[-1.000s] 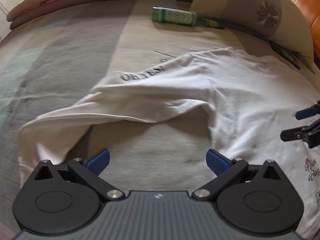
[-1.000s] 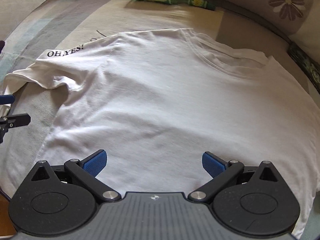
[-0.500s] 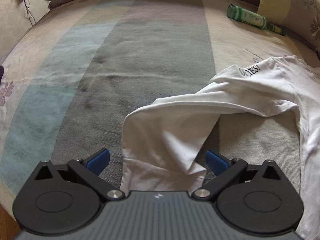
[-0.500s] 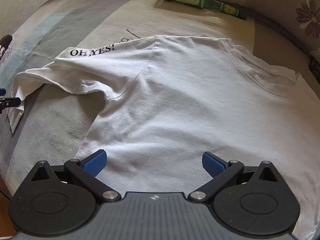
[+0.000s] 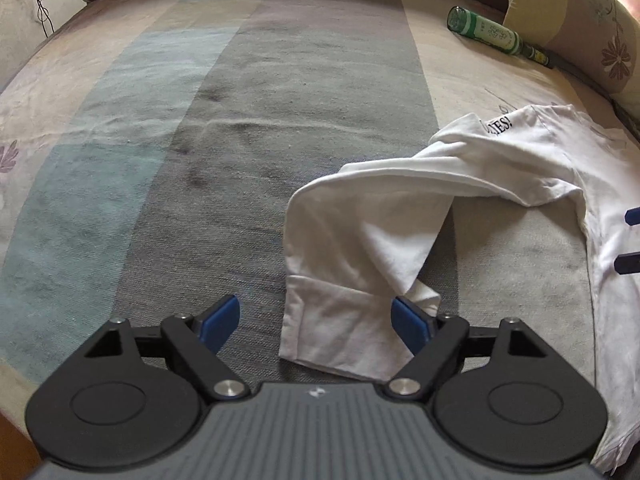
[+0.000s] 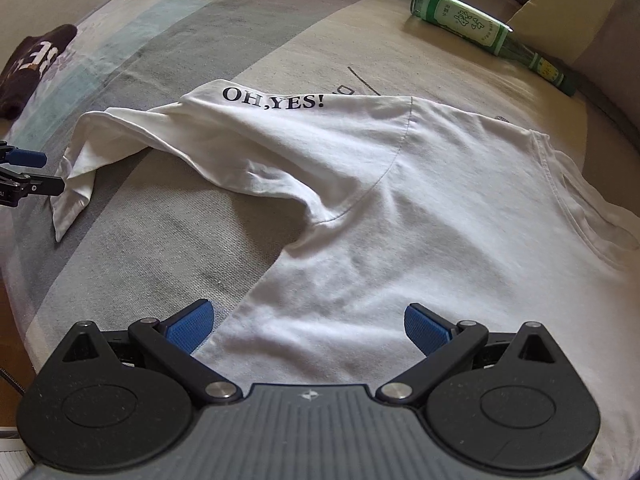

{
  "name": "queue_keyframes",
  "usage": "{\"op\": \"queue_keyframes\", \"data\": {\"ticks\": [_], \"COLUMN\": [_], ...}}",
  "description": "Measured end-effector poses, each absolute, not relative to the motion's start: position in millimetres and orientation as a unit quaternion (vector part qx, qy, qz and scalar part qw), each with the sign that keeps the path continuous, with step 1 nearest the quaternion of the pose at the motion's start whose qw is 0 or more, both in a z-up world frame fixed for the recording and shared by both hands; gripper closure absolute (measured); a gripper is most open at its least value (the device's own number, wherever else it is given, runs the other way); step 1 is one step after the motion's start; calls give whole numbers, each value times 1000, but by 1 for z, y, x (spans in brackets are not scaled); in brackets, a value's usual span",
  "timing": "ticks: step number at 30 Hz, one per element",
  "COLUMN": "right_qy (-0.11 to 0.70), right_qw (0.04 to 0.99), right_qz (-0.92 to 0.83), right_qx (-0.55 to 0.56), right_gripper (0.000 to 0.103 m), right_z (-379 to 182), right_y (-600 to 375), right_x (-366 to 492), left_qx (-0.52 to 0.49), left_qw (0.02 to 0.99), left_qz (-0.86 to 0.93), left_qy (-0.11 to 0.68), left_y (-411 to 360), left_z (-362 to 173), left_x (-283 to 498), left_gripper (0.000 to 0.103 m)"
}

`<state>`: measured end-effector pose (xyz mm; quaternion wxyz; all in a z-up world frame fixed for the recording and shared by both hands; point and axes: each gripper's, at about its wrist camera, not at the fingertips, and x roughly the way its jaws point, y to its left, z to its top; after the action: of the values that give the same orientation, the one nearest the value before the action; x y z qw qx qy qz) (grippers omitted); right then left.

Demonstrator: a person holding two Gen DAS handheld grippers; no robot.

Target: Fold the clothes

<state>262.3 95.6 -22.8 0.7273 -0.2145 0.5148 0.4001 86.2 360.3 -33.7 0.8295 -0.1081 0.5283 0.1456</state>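
Lettering "OH,YES!" reads whole only in the right wrist view, on the shoulder of the white long-sleeved cotton shirt (image 6: pixel 400 208) spread flat on the striped grey and beige bedcover (image 6: pixel 168 256); that view alone shows a dark maroon garment (image 6: pixel 32 64). From the left wrist, the shirt's sleeve (image 5: pixel 360 248) runs long from shoulder towards the camera, cuff nearest. Left gripper (image 5: pixel 316 320) spreads wide around the cuff; right gripper (image 6: pixel 308 326) spreads wide over the shirt's side. A green glass bottle (image 6: pixel 464 24) lies beyond.
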Motion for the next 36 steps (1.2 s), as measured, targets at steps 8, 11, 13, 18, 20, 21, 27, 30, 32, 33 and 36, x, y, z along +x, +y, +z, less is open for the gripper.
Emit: {"op": "queue_keyframes", "data": {"ticks": [8, 11, 13, 18, 20, 21, 27, 30, 32, 33, 36], "right_qy": [498, 497, 500, 503, 500, 492, 450, 445, 446, 446, 443], "right_qw": [710, 704, 700, 697, 699, 703, 705, 697, 687, 682, 673], "right_qz": [439, 446, 449, 448, 444, 442, 459, 480, 499, 505, 521], "right_qx": [-236, -241, -242, -247, -253, -261, -300, -292, -284, -283, -281], "right_gripper": [0, 0, 0, 0, 0, 0, 0, 0, 0, 0, 0], "right_z": [-22, -23, -24, -27, -28, -28, -24, -19, -17, -16, -14], "right_y": [110, 112, 111, 105, 103, 102, 109, 115, 120, 122, 127], "right_x": [245, 242, 241, 244, 246, 246, 238, 235, 232, 231, 226], "left_qx": [-83, -86, -84, -122, -142, -157, -239, -275, -299, -311, -346], "left_qw": [824, 824, 824, 808, 799, 792, 762, 751, 743, 739, 726], "left_qz": [156, 140, 113, 39, 8, -3, -43, -53, -60, -63, -73], "left_qy": [539, 543, 549, 575, 585, 590, 601, 598, 595, 594, 589], "left_y": [366, 370, 370, 390, 403, 410, 432, 436, 439, 440, 444], "left_z": [-43, -44, -43, -47, -49, -50, -59, -64, -68, -70, -76], "left_x": [88, 95, 99, 109, 115, 118, 125, 124, 123, 123, 121], "left_gripper": [34, 47, 55, 56, 57, 57, 57, 57, 58, 59, 66]}}
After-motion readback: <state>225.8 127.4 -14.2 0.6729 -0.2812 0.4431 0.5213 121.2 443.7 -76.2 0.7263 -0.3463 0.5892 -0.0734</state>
